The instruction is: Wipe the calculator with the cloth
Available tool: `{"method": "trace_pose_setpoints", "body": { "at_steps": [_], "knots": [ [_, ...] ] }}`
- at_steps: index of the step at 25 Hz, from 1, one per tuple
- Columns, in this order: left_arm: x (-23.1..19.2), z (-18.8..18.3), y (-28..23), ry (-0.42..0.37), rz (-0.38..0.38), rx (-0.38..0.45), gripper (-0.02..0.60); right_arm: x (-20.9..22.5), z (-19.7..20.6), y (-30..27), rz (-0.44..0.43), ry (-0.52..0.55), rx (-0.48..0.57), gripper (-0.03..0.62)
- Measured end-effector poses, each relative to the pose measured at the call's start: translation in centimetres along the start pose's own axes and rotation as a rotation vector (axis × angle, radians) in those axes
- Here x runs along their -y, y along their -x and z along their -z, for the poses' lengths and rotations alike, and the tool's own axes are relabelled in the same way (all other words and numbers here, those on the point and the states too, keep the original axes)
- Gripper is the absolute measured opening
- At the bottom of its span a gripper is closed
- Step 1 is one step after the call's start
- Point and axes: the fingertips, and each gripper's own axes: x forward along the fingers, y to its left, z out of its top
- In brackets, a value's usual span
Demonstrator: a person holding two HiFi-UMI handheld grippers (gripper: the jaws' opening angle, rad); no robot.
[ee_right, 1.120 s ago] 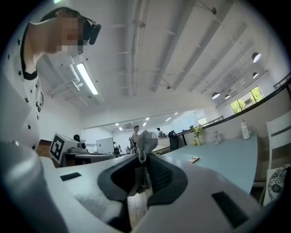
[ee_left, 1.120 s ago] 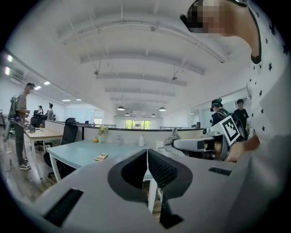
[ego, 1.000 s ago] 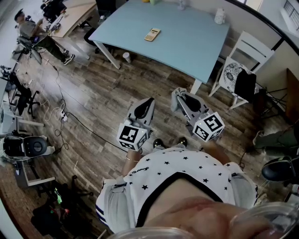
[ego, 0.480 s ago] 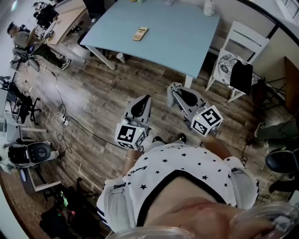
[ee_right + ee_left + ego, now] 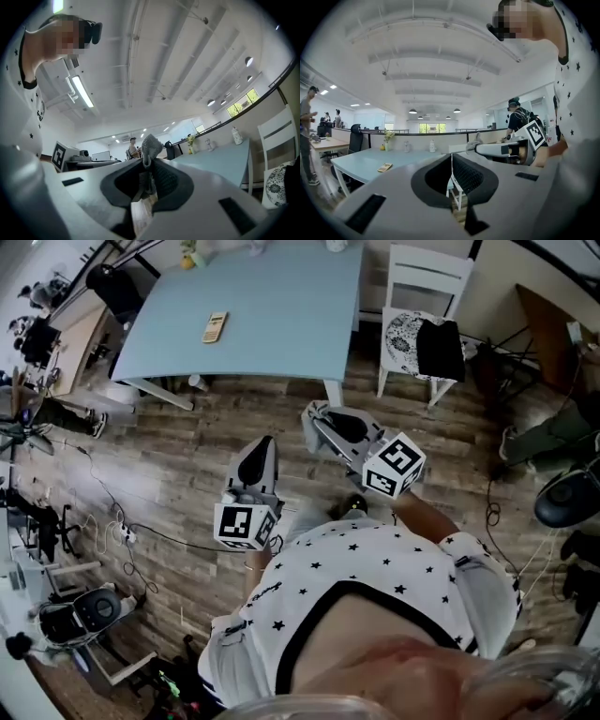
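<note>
A small beige calculator lies on the light blue table, well ahead of both grippers; the left gripper view has it too, as the calculator on the table. My left gripper is held over the wood floor, shut with nothing between its fingers; its jaws meet in a thin line at the left gripper. My right gripper is shut on a grey cloth, which pokes up out of the right gripper. Both grippers are far short of the table.
A white chair with a dark garment and a patterned cushion stands right of the table. Cables and office chairs lie on the floor at left. Small bottles and a vase line the table's far edge. A person stands by desks.
The head view has swung, so the table and calculator slid left and the chair moved toward centre. Both grippers sit a little higher in the frame, still shut.
</note>
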Motion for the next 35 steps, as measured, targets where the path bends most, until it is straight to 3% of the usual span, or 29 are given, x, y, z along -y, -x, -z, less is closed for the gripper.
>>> {"method": "trace_pose_setpoints", "body": {
  "at_steps": [11,24,35],
  "knots": [
    [-0.5,0.4,-1.6,0.009,0.066,0.005,0.031,1.3,0.0,-0.1,0.063,-0.006,-0.003,0.048],
    [-12.1,2.2,-0.9,0.078,0.058,0.016,0.031,0.7,2.6,-10.6,0.103,-0.011,-0.062,0.048],
    [-22.1,2.4,-1.0,0.082,0.072,0.048,0.031,0.5,4.2,-19.8,0.137,0.004,-0.091,0.048]
  ]
}}
